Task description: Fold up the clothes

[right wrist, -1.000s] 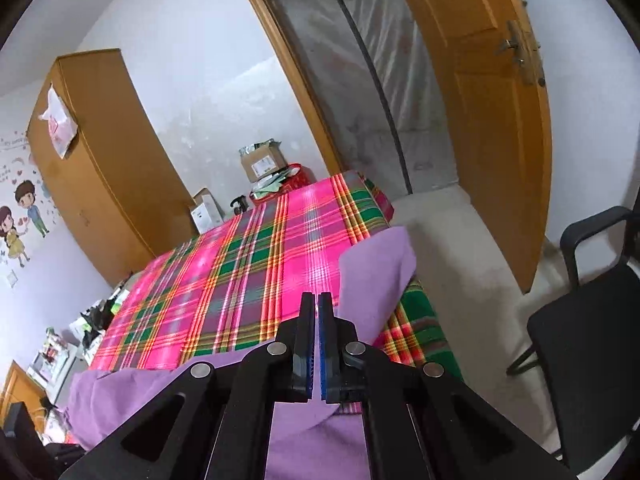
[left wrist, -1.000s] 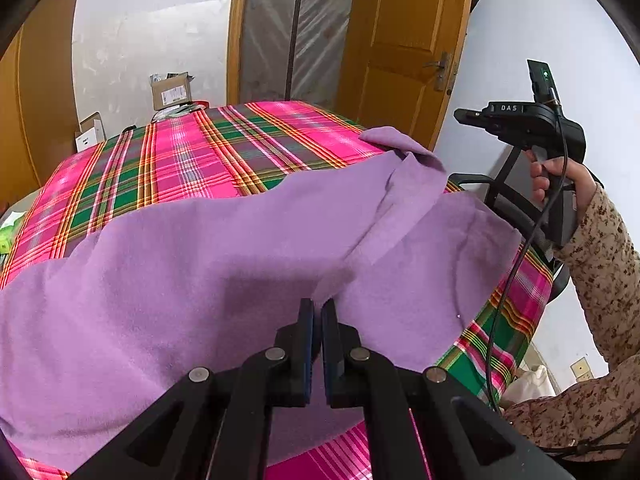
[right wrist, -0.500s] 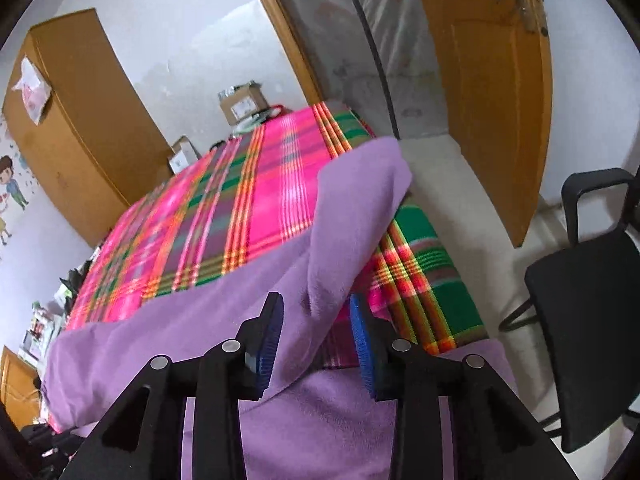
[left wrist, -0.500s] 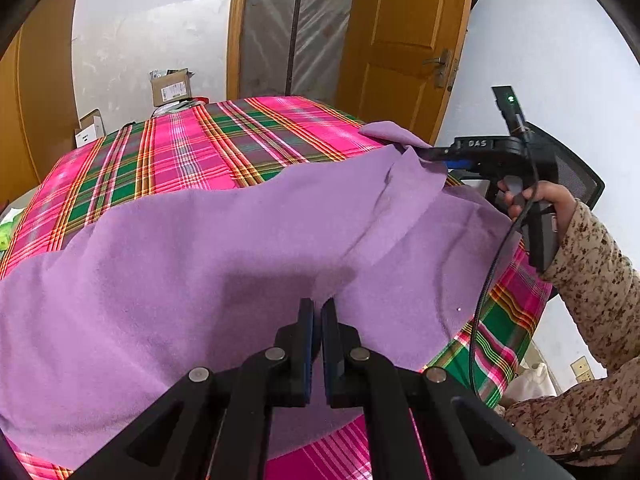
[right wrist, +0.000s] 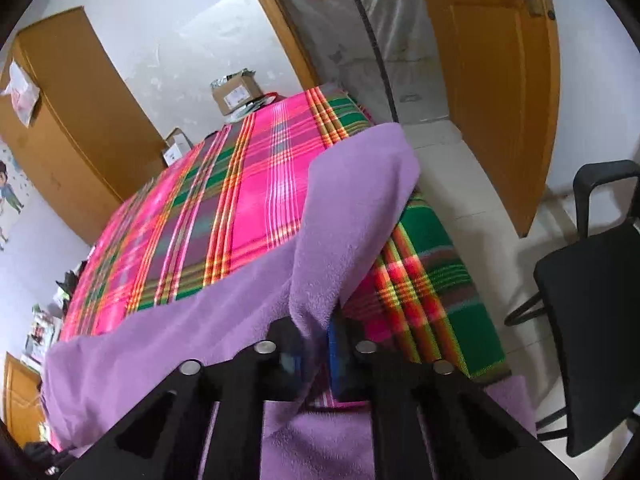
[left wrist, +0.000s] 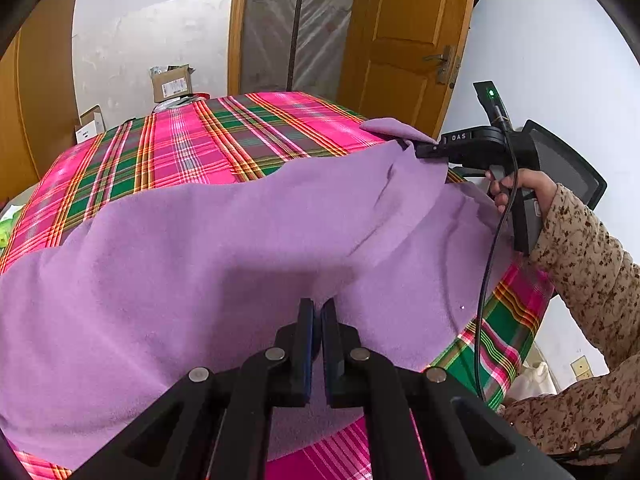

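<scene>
garment: a purple fleece garment (left wrist: 208,264) lies spread over the near half of the bed, its far edge running across the plaid, its near edge hanging over the bed's front side.
sleeve-like flap: a long purple flap (right wrist: 352,216) runs up toward the bed's far right corner, raised a little above the plaid and folded along its length.
left gripper: the left gripper (left wrist: 313,312) points down at the near middle of the garment, its blue-padded jaws drawn together with only a thin slit between them; fleece seems to sit in that slit, but the shadow there makes it hard to be sure.
right gripper: the right gripper (right wrist: 320,340) has just been closing, and its jaws now pinch the lower end of the flap, purple cloth bunched between the blue pads; this view is blurred.
right gripper from the left view: its black body (left wrist: 460,146) reaches in from the right, tip at the raised purple corner.
hand: a hand (left wrist: 516,188) in a speckled tan sleeve (left wrist: 588,264) grips the handle.
bedcover: a pink, green and orange plaid bedcover (left wrist: 192,148) is bare on the far half.
chair: a black chair (right wrist: 592,288) stands on the floor to the right of the bed.
door: an orange wooden door (left wrist: 408,40) stands open beyond the bed.
boxes: cardboard boxes (left wrist: 172,84) sit at the far end by the wall.
</scene>
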A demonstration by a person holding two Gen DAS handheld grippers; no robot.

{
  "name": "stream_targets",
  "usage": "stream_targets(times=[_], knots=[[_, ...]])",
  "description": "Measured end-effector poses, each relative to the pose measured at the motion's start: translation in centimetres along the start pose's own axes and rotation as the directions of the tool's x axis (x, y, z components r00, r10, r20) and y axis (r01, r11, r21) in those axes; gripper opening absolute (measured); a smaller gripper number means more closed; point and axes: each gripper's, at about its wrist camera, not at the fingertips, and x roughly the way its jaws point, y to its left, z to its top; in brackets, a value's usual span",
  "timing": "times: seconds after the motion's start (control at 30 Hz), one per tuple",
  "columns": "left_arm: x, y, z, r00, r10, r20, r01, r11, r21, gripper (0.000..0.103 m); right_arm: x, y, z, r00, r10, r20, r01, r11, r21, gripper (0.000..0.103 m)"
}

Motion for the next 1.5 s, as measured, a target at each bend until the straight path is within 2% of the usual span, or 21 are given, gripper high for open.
stream_targets(times=[0.3,0.63,0.8,1.23,1.37,1.5], knots=[[-0.7,0.0,0.2,1.0,0.007,0.024,-0.007,1.0,-0.002,0.004,-3.7,1.0,0.3,0.992,0.006,0.129,-0.001,0.999,-0.038,0.005],[-2.3,-0.4,0.8,0.998,0.009,0.069,-0.01,1.0,0.017,0.004,-9.9,3.6,0.4,0.958,-0.008,0.288,0.048,0.99,-0.132,0.005],[-3.1,-0.6,0.8,0.996,0.0,0.084,-0.003,1.0,0.03,0.004,-12.7,3.9,-0.2,0.941,0.0,0.339,0.054,0.987,-0.149,0.005],[-3.9,-1.7,-0.2,0.996,-0.025,0.081,0.02,0.997,0.068,0.004,-17.1,3.0,-4.2,0.913,-0.051,0.405,0.124,0.98,-0.156,0.005],[-3.4,-1.9,-0.9,0.998,-0.03,0.058,0.026,0.997,0.068,0.004,-16.7,1.9,-5.4,0.924,-0.071,0.375,0.134,0.981,-0.144,0.005],[-2.4,-2.0,-1.6,0.999,-0.038,0.015,0.037,0.997,0.064,0.004,-15.6,0.2,-7.0,0.945,-0.083,0.316,0.119,0.988,-0.095,0.005]])
